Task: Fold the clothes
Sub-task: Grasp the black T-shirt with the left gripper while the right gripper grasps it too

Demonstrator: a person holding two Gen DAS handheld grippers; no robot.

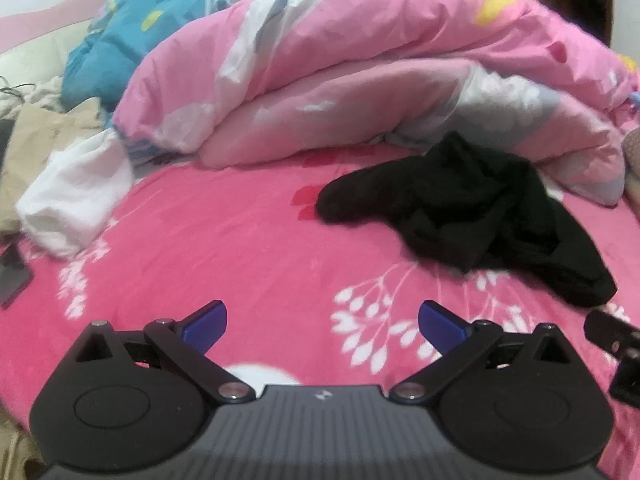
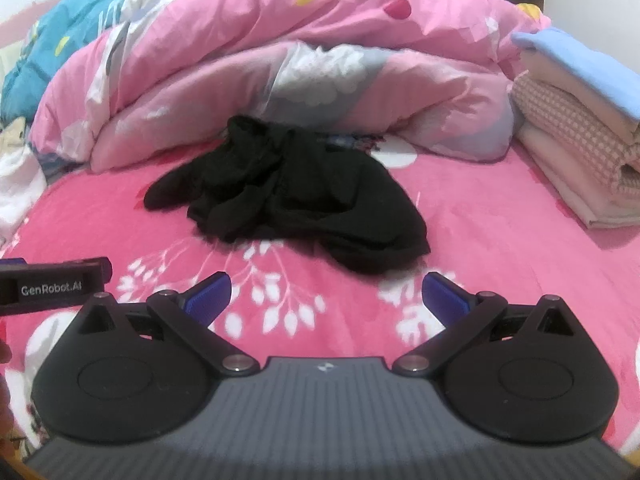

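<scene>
A crumpled black garment (image 1: pixel 472 216) (image 2: pixel 296 196) lies on the pink flowered bedsheet (image 1: pixel 240 248) (image 2: pixel 500 240), just in front of a rolled pink duvet. My left gripper (image 1: pixel 322 326) hovers open over the sheet, short of the garment and to its left, nothing between its blue fingertips. My right gripper (image 2: pixel 326 298) is open too, facing the garment's near edge with a gap of sheet between. Each view catches the other gripper at its edge: the right gripper (image 1: pixel 616 352) and the left gripper (image 2: pixel 52 286).
The rolled pink duvet (image 1: pixel 360 80) (image 2: pixel 280 60) fills the back, a blue quilt (image 1: pixel 132 32) behind it. A white cloth (image 1: pixel 76 196) and beige fabric (image 1: pixel 48 132) lie at the left, a dark flat device (image 1: pixel 12 276) near them. Folded linens (image 2: pixel 580 128) are stacked at the right.
</scene>
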